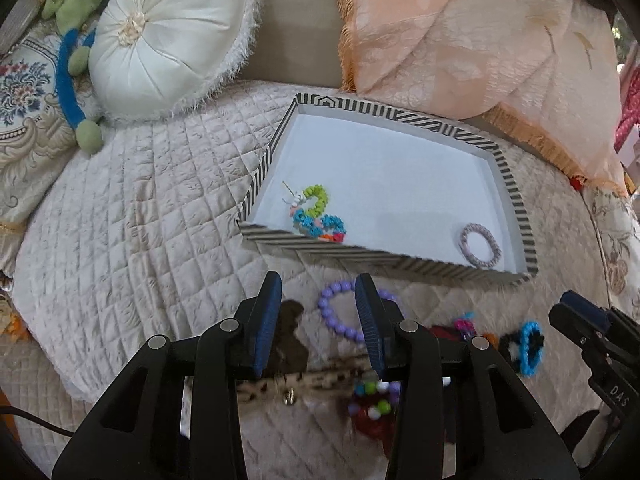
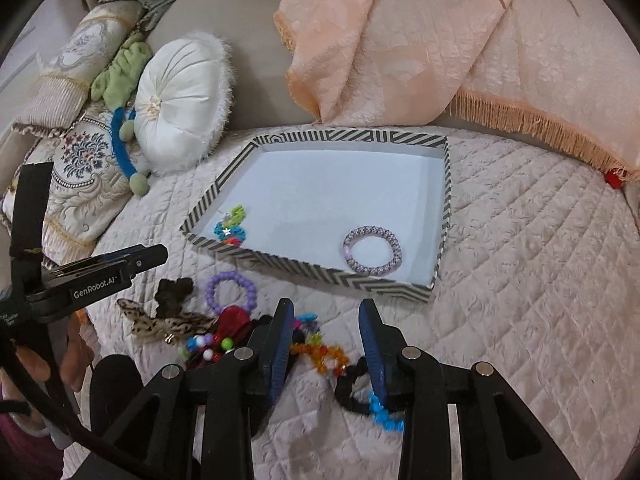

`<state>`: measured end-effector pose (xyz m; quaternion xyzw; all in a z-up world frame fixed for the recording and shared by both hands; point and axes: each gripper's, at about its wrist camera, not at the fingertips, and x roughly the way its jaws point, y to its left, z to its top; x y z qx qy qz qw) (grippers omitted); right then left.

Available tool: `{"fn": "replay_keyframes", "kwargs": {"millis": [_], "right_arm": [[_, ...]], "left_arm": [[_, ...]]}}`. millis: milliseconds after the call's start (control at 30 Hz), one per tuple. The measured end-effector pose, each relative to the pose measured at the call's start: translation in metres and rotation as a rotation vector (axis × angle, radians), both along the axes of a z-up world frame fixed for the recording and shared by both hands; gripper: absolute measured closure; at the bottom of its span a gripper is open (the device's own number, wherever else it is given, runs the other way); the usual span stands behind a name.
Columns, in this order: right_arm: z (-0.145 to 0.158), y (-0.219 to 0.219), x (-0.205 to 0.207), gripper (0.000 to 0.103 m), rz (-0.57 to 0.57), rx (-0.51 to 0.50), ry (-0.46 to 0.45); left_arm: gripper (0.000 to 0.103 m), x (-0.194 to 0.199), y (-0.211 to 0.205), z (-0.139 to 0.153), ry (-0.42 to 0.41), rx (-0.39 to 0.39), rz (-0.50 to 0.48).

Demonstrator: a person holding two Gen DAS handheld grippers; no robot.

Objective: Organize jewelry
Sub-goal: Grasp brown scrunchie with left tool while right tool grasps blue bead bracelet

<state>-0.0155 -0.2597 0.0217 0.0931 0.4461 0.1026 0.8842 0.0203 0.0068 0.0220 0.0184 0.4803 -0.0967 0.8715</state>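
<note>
A black-and-white striped tray (image 1: 400, 258) (image 2: 320, 270) lies on the quilted bed. Inside it are a multicoloured bead bracelet (image 1: 316, 216) (image 2: 232, 226) and a lilac woven bracelet (image 1: 480, 246) (image 2: 372, 250). In front of the tray sits a loose pile: a purple bead bracelet (image 1: 340, 312) (image 2: 230, 292), a leopard-print hair tie (image 1: 304, 380) (image 2: 160, 322), an orange bead bracelet (image 2: 324, 356) and a blue-and-black band (image 1: 528, 344) (image 2: 376, 404). My left gripper (image 1: 318, 278) hovers open over the pile, holding nothing. My right gripper (image 2: 326, 304) is open and empty too, above the orange beads.
A white round cushion (image 1: 168, 36) (image 2: 180, 100) and a green-and-blue plush (image 1: 72, 60) lie left of the tray. A peach fringed throw (image 1: 480, 40) (image 2: 440, 40) is draped behind it. Bare quilt (image 2: 520, 260) extends to the right. A person's hand (image 2: 36, 364) shows at the lower left.
</note>
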Motion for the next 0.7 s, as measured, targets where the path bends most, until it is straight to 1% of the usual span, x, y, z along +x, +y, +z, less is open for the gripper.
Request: {"fn": "replay_keyframes", "kwargs": {"millis": [67, 133, 300, 400, 500, 633, 700], "right_arm": [[0.005, 0.000, -0.008, 0.070, 0.001, 0.003, -0.011], [0.007, 0.002, -0.013, 0.065, 0.001, -0.007, -0.015], [0.010, 0.000, -0.029, 0.064, 0.003, -0.016, -0.011], [0.009, 0.001, -0.038, 0.064, 0.011, -0.021, -0.006], [0.007, 0.000, -0.046, 0.064, 0.017, -0.027, 0.002], [0.004, -0.003, -0.052, 0.064, 0.028, -0.021, 0.010], [0.002, -0.004, -0.054, 0.064, 0.034, -0.019, 0.014]], "left_arm": [[0.065, -0.010, 0.001, 0.005, -0.016, 0.005, -0.008], [0.065, -0.017, 0.003, 0.009, -0.021, 0.005, -0.011], [0.065, -0.029, 0.013, 0.016, 0.006, -0.033, -0.030], [0.064, -0.032, 0.024, 0.019, 0.035, -0.062, -0.032], [0.056, -0.033, 0.038, 0.022, 0.074, -0.115, -0.026], [0.055, -0.036, 0.051, 0.023, 0.085, -0.133, -0.011], [0.054, -0.038, 0.056, 0.020, 0.100, -0.134, -0.019]]}}
